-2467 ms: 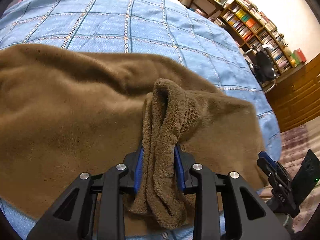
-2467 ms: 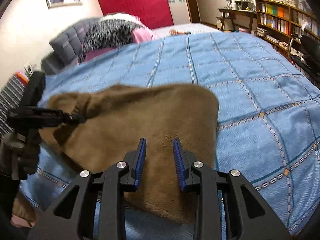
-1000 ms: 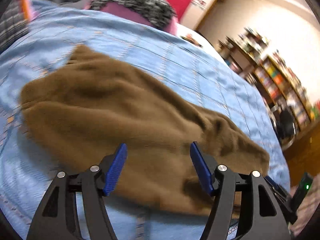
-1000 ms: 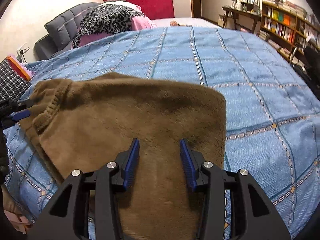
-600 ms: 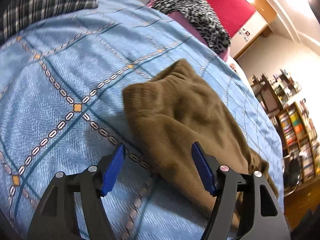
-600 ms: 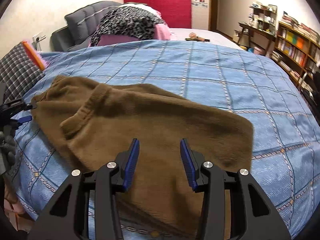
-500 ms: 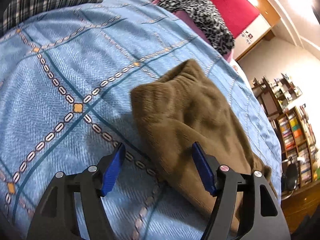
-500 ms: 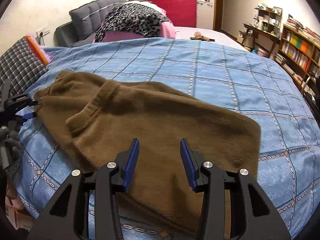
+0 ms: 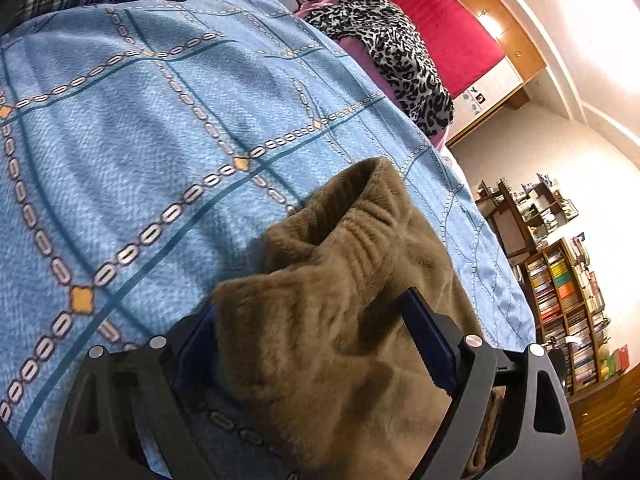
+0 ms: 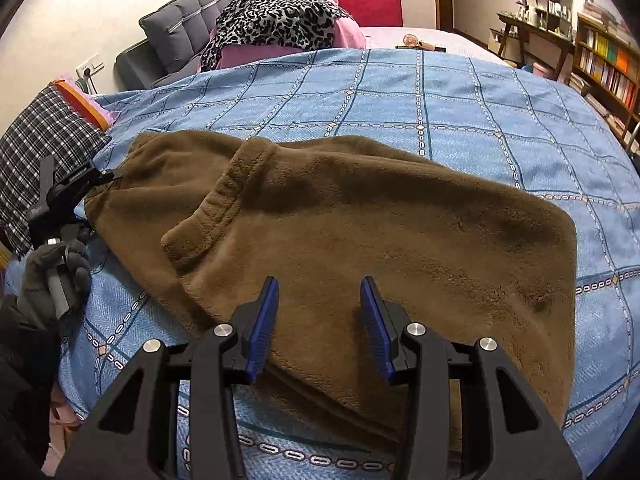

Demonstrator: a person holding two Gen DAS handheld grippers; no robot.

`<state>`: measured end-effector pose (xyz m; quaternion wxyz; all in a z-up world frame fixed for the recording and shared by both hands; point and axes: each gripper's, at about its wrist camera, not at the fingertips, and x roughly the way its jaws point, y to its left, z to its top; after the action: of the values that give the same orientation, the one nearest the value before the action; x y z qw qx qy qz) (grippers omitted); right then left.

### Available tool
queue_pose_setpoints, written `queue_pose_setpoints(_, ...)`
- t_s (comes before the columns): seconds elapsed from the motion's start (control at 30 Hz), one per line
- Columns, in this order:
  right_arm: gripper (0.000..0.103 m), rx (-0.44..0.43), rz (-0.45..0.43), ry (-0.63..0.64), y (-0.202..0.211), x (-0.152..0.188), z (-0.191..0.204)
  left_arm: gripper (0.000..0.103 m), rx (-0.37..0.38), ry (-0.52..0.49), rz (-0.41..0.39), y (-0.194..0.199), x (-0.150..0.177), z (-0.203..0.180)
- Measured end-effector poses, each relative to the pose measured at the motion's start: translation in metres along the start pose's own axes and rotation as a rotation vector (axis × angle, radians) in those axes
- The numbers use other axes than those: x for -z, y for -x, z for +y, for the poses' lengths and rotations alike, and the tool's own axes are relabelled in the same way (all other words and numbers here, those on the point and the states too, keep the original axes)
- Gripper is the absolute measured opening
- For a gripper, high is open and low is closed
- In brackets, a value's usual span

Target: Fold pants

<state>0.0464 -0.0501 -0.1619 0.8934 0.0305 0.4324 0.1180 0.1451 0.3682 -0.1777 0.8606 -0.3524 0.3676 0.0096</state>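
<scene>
My gloved left hand [image 10: 54, 268] grips its handle at the pants' [image 10: 360, 232] left end, by the waistband. Left gripper [image 9: 316, 344] tilts down, jaws wide and opening; waistband fleece bunches between them, but I can't tell if the pads touch it. Pants lie flat, folded, across the blue bedspread [image 10: 400, 92]. Right gripper [image 10: 320, 320] angles down over the pants' near edge, jaws partway apart, holding nothing.
</scene>
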Motion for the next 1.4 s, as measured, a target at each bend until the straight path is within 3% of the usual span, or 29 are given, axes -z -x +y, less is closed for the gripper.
queue_pose_setpoints(0.03,0.044,0.000,-0.002,0.005,0.000,0.000,0.001,0.065,0.019,0.006,0.008,-0.001,-0.001,-0.001)
queue_pose_setpoints(0.1,0.044,-0.002,-0.003,0.006,0.000,0.002,0.001,0.051,0.040,0.026,0.040,-0.007,0.000,0.000)
queue_pose_setpoints(0.33,0.044,0.008,-0.015,-0.027,0.005,0.003,-0.012,0.033,0.018,-0.015,0.006,0.003,0.000,-0.011)
queue_pose_setpoints(0.57,0.044,0.009,-0.030,-0.051,0.011,0.008,-0.023,0.029,0.047,-0.097,-0.038,0.026,-0.005,-0.056)
queue_pose_setpoints(0.9,0.044,0.001,-0.058,-0.109,0.024,0.018,-0.048,0.028,0.126,-0.335,-0.095,0.066,0.013,-0.166)
queue_pose_setpoints(1.17,0.044,-0.004,-0.092,-0.183,0.039,0.032,-0.077,0.028,0.210,-0.515,-0.088,0.093,0.067,-0.258)
queue_pose_setpoints(1.4,0.044,-0.006,-0.116,-0.264,0.051,0.049,-0.107,0.028,0.225,-0.711,-0.078,0.095,0.142,-0.331)
